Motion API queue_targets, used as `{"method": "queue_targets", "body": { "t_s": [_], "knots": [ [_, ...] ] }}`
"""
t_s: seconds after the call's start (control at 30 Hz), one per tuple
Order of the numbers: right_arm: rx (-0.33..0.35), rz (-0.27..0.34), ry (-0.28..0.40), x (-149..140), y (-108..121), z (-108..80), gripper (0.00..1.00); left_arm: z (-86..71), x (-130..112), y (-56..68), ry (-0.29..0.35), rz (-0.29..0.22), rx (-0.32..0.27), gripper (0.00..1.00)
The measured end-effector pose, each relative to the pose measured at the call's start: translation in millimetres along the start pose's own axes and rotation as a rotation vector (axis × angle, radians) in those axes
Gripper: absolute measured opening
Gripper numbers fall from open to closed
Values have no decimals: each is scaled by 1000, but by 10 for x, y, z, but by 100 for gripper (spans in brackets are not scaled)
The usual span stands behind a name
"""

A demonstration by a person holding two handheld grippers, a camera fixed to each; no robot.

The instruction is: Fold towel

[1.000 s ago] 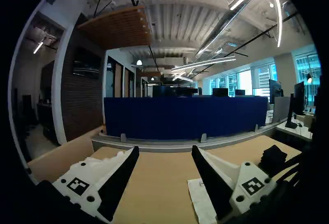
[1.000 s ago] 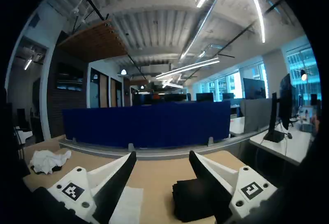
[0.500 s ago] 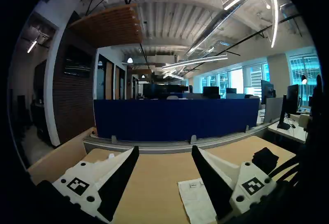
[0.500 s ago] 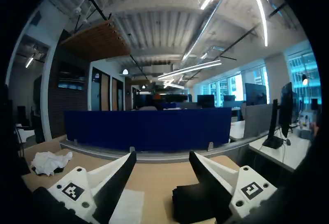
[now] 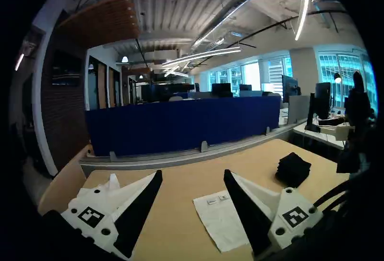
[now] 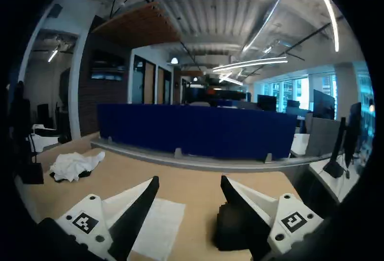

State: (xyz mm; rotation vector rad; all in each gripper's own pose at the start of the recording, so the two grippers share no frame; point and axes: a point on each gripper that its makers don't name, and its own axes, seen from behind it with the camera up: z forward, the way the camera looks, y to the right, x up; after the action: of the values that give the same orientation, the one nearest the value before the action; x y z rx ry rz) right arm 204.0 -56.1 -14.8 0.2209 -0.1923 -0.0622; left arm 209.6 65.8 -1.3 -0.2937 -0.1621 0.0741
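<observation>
Left gripper (image 5: pixel 192 198) was open, jaws spread wide, nothing between them, held above the wooden table (image 5: pixel 182 184). Right gripper (image 6: pixel 189 196) likewise open and empty, fingers wide apart over the same table (image 6: pixel 201 186).

The white towel (image 5: pixel 216 218) lay flat on the table, spread out, not folded. In the left gripper view it sat just beside and partly under that gripper's right-hand finger (image 5: pixel 242 210), with small tags near its far edge. In the right gripper view the towel (image 6: pixel 163 225) lay low in the picture, partly hidden by the left-hand finger (image 6: pixel 134 213). Neither gripper touched it as far as could be told.

A stack of folded black cloths (image 5: pixel 293 169) sat on the table well to the right of the towel; in the right gripper view the stack (image 6: pixel 230 220) was close against the right-hand finger. A crumpled white cloth (image 6: pixel 74 165) lay on something dark at the far left of the table, apart from the towel. A white bit of cloth (image 5: pixel 113 183) showed behind the left gripper's left-hand finger.

A blue partition (image 5: pixel 182 124) ran along the far edge of the table, with desks and monitors (image 5: pixel 319 105) beyond.
</observation>
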Motion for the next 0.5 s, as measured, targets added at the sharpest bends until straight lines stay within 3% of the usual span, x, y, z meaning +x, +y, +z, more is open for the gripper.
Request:
{"method": "queue_targets", "body": {
  "t_s": [0.1, 0.3, 0.5],
  "knots": [
    [70, -31, -59, -112, -151, -1, 100, 23, -111, 66, -41, 29, -36, 95],
    [163, -76, -177, -352, -322, -18, 100, 20, -420, 326, -145, 74, -157, 95],
    [201, -103, -213, -464, -402, -37, 100, 3, -579, 453, -185, 94, -205, 95]
  ]
}}
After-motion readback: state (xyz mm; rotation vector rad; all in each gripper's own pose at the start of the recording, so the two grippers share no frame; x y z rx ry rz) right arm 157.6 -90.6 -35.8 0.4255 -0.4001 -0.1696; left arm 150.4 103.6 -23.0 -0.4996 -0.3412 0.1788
